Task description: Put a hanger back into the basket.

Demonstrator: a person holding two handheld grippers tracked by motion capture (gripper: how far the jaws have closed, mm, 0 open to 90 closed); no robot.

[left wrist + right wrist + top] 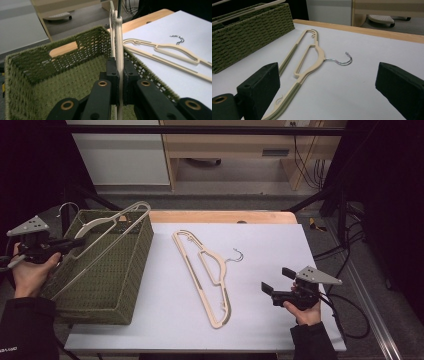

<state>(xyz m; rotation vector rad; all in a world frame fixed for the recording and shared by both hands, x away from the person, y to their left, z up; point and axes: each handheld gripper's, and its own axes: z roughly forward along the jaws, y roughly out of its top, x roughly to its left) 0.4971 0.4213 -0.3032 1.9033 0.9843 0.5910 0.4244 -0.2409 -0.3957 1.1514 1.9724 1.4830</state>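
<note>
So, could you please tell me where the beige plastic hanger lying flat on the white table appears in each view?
High view: the beige plastic hanger lies mid-table, running diagonally, right of the green woven basket.
Left gripper view: upper right, beyond the basket's right wall.
Right gripper view: centre, between the open right gripper jaws.
Shared landmark: the hanger's metal hook, on the side away from the basket.

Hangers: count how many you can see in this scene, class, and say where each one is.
2. One hanger is clamped in the left gripper and rests tilted across the green basket. The other hanger lies flat on the white table. The basket floor looks bare.
</note>
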